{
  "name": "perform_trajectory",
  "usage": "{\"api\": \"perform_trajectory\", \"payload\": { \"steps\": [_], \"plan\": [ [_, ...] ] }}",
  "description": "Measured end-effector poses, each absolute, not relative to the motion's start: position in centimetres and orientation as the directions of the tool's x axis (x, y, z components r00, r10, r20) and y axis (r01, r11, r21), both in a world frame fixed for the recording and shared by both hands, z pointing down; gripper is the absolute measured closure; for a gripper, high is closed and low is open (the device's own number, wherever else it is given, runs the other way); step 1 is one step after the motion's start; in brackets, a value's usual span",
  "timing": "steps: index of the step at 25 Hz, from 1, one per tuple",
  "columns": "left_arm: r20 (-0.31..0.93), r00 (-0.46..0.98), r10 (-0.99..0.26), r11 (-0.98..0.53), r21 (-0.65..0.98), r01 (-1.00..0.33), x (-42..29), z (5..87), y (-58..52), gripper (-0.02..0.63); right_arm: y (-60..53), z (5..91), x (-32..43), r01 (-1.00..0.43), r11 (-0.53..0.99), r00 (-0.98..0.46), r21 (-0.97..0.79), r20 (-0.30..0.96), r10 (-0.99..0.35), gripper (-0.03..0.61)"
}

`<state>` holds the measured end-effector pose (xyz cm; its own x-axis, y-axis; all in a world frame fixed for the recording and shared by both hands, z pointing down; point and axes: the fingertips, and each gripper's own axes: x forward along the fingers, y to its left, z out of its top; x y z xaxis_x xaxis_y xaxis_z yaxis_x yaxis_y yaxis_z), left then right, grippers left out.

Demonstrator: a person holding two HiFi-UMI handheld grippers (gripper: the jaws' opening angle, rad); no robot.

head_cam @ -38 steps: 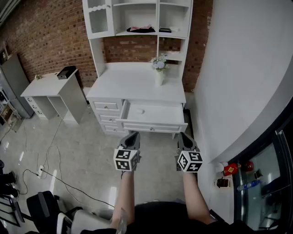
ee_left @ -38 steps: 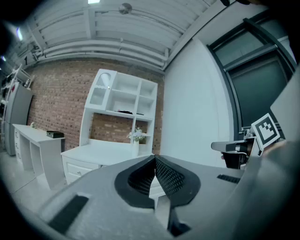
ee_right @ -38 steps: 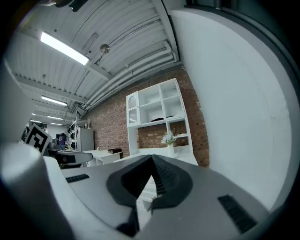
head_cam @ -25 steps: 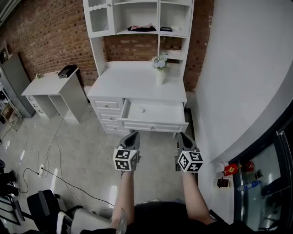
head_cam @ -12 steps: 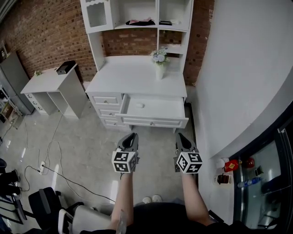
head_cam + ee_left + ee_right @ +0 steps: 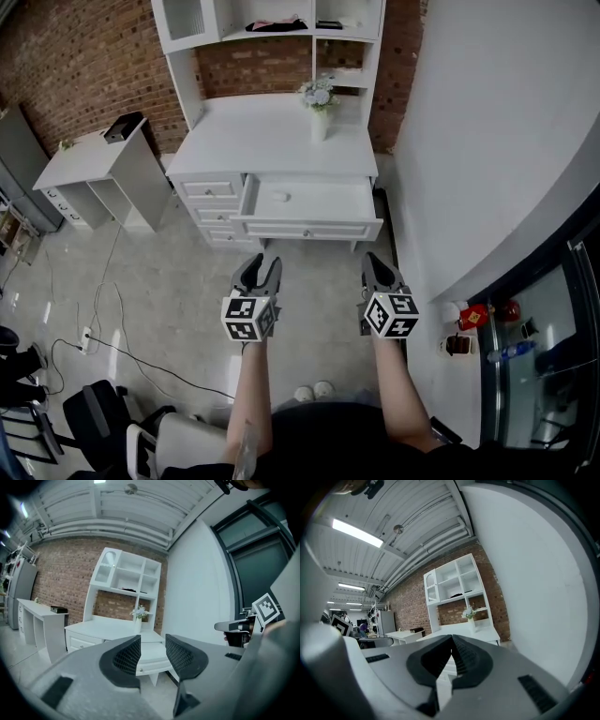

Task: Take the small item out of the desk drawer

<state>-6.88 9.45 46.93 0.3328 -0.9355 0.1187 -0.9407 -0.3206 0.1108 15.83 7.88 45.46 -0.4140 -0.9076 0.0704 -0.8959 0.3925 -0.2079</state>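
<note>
Right hand-held gripper (image 6: pixel 374 262) closed; small item (image 6: pixel 281 197), axis indiscernible.

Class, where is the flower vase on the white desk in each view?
Head view: flower vase upper centre.
Left gripper view: flower vase near centre.
Right gripper view: flower vase right of centre.
Shared landmark: white shelf unit behind it.

White desk (image 6: pixel 272 141), red brick wall (image 6: pixel 84 66), grey floor (image 6: pixel 169 300).
</note>
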Motion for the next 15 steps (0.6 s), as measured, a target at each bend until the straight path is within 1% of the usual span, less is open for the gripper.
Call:
{"api": "perform_trajectory", "payload": {
  "steps": [4, 7, 15],
  "plan": [
    [0.116, 0.346, -0.931, -0.334, 0.107, -0.936, -7.6, 47.2, 9.7, 0.477, 9.1, 45.7, 15.5, -0.902, 0.383, -0.402, -0.198, 0.065, -0.913, 0.580],
    [0.125, 0.350, -0.929, -0.340, 0.095, -0.936, -8.7, 47.5, 9.9, 0.477, 9.6, 45.9, 15.4, -0.905, 0.364, -0.384, -0.221, 0.053, -0.922, 0.580],
    [0.134, 0.348, -0.928, -0.337, 0.093, -0.937, -10.7, 48.0, 8.0, 0.477, 7.3, 46.3, 14.3, -0.906, 0.350, -0.372, -0.238, 0.053, -0.927, 0.580]
  ]
}}
